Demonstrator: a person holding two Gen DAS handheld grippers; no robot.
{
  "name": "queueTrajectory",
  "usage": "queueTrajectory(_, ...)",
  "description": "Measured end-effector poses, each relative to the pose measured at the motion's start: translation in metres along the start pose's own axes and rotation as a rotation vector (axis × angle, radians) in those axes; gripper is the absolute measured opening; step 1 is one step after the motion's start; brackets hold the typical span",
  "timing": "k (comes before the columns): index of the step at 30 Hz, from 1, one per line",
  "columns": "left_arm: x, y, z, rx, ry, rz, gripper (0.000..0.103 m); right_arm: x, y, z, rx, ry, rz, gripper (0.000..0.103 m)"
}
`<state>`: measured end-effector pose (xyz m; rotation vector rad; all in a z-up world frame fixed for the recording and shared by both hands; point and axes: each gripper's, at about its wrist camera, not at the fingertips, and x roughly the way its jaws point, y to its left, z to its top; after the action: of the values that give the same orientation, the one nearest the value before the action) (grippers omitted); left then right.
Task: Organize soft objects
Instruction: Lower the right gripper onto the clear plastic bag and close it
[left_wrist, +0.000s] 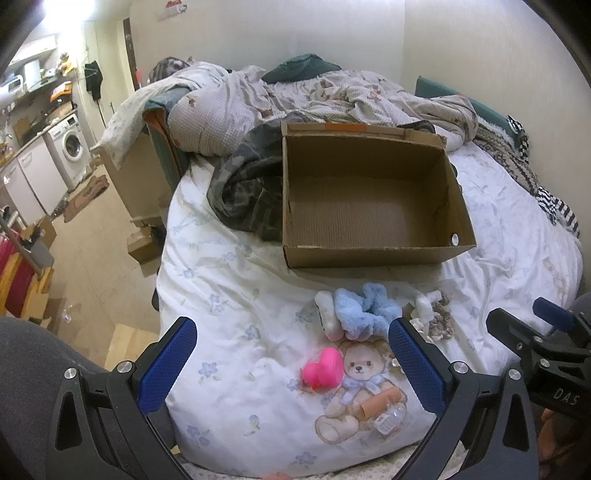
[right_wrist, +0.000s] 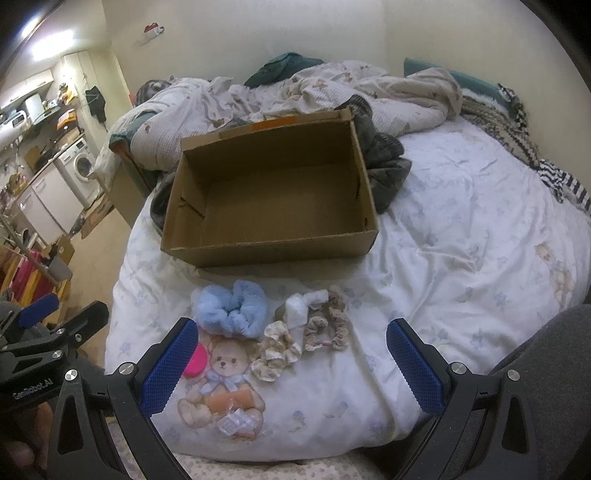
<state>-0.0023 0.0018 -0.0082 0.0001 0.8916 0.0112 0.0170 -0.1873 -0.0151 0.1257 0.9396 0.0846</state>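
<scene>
White floral bed quilt (right_wrist: 443, 236) underneath — fluffy blue scrunchie (right_wrist: 232, 308), beige scrunchies (right_wrist: 275, 354), pink heart-shaped toy (left_wrist: 322, 369) just ahead of both tongs, left (left_wrist: 291, 365) and right (right_wrist: 291, 369), spread wide, empty; open brown cardboard box (right_wrist: 258, 251) beyond.

White lettering reads "DAS" on the black body of the right gripper (left_wrist: 532, 325), seen at the right edge of the left wrist view. In the right wrist view, the left gripper (right_wrist: 55, 314) carries small white print on its black body that looks like "SenRobot.AI", though the first letters are hard to make out. Nothing readable shows on the cardboard box (right_wrist: 229, 254).
</scene>
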Motion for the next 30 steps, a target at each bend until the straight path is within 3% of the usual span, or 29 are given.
queueTrajectory(6, 0.012, 0.002, 0.006, -0.003, 0.055, 0.021, 0.103, 0.018, 0.006, 0.0, -0.008, 0.132, 0.098, 0.103)
queueTrajectory(14, 0.051, 0.025, 0.019, -0.061, 0.225, 0.086, 0.103, 0.07, 0.018, -0.019, 0.002, 0.416, 0.214, 0.103)
queueTrajectory(17, 0.064, 0.029, 0.024, -0.061, 0.272, 0.084, 0.103, 0.087, 0.03, -0.027, -0.024, 0.472, 0.207, 0.103)
queueTrajectory(19, 0.07, 0.028, 0.024, -0.071, 0.298, 0.081, 0.103, 0.101, 0.038, -0.037, -0.027, 0.536, 0.215, 0.089)
queueTrajectory(20, 0.072, 0.027, 0.023, -0.078, 0.306, 0.076, 0.103, 0.108, 0.041, -0.042, -0.031, 0.564, 0.212, 0.087)
queueTrajectory(24, 0.078, 0.029, 0.017, -0.091, 0.325, 0.06, 0.103, 0.127, 0.054, -0.062, -0.086, 0.637, 0.139, 0.086)
queueTrajectory(30, 0.079, 0.03, 0.01, -0.111, 0.332, 0.054, 0.103, 0.124, 0.054, -0.084, -0.112, 0.687, 0.086, 0.086)
